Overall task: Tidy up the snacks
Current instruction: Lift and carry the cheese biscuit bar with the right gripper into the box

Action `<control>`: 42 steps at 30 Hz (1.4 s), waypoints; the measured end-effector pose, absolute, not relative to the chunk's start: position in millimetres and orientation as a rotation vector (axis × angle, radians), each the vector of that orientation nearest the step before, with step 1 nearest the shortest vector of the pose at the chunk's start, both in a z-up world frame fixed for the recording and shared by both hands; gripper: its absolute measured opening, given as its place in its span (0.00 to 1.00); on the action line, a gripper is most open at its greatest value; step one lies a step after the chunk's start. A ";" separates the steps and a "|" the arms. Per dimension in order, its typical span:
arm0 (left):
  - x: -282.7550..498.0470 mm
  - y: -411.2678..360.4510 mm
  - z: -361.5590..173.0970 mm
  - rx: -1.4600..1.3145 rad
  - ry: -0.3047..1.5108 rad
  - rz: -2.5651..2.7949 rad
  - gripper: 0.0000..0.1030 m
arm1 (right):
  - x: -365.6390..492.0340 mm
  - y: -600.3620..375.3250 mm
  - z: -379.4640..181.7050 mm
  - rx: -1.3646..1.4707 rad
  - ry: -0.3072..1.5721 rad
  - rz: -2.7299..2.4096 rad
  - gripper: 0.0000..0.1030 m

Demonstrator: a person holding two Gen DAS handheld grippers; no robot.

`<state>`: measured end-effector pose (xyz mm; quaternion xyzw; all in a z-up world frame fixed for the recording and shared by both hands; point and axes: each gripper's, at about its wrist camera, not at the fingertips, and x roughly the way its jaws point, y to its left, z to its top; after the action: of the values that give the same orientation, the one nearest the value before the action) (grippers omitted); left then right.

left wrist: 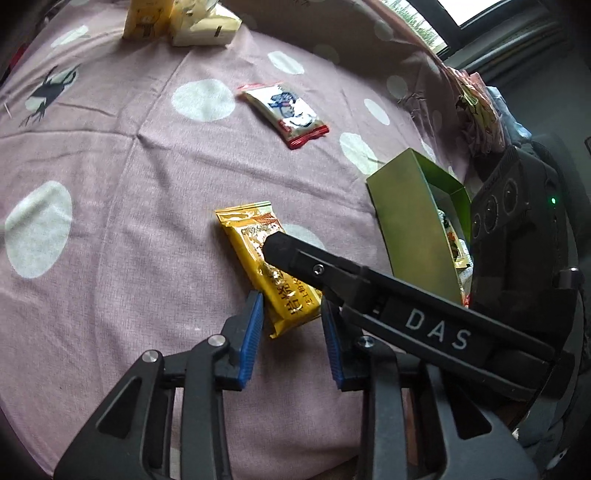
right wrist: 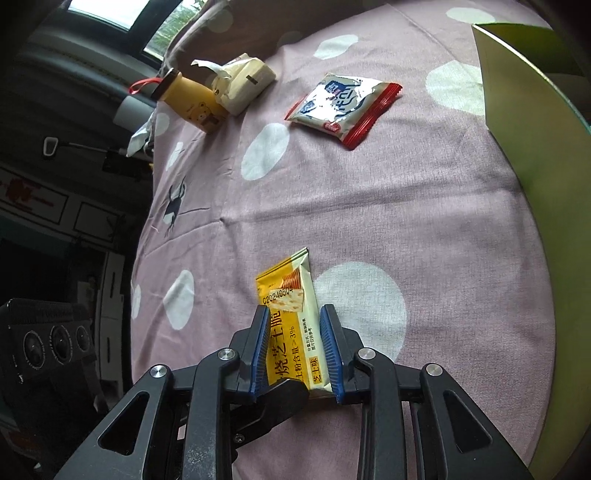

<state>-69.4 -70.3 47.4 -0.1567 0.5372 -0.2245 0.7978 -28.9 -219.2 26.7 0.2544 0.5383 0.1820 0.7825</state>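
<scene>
A yellow snack packet (left wrist: 255, 254) (right wrist: 291, 317) lies on the pink dotted cloth (left wrist: 129, 221). In the right wrist view my right gripper (right wrist: 293, 332) straddles the packet, blue pads on both of its long edges. In the left wrist view my left gripper (left wrist: 291, 317) is open, its pads either side of the packet's near end, and the right gripper's black finger (left wrist: 295, 258) lies across the packet. A white and red snack packet (left wrist: 286, 112) (right wrist: 341, 107) lies farther off. A green box (left wrist: 417, 225) (right wrist: 535, 147) holding snacks stands at the right.
A yellow bear bottle (right wrist: 192, 101) (left wrist: 146, 18) and a cream tissue pack (right wrist: 242, 83) (left wrist: 203, 26) lie at the cloth's far edge. A crumpled patterned cloth (left wrist: 476, 110) lies beyond the green box. A window is behind.
</scene>
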 end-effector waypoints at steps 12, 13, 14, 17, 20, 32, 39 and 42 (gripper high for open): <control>-101.4 -93.9 110.3 -0.263 0.832 -0.664 0.29 | -72.1 -244.2 114.1 0.458 0.863 0.306 0.30; -103.5 -96.7 115.0 -0.263 0.814 -0.683 0.29 | -76.1 -247.0 120.6 0.450 0.843 0.296 0.30; -105.5 -100.3 119.4 -0.263 0.797 -0.704 0.29 | -80.2 -250.5 127.3 0.442 0.822 0.283 0.30; -112.1 -114.1 135.4 -0.237 0.748 -0.778 0.30 | -93.7 -263.4 146.5 0.420 0.756 0.244 0.30; -119.1 -131.4 149.8 -0.193 0.705 -0.835 0.30 | -107.5 -281.3 161.8 0.411 0.689 0.223 0.30; -121.4 -202.3 162.6 -0.102 0.686 -0.980 0.30 | -134.7 -352.1 176.7 0.475 0.610 0.097 0.30; -113.9 -241.4 147.6 -0.102 0.762 -1.034 0.30 | -134.5 -393.1 159.4 0.536 0.674 0.033 0.30; -111.0 -255.7 141.1 -0.097 0.793 -1.050 0.30 | -134.1 -406.3 151.8 0.552 0.696 0.002 0.30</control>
<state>-111.0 -255.7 141.1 -0.0449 0.3682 -0.4877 0.7903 -134.1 -406.3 151.8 0.2672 0.3367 0.0008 0.9029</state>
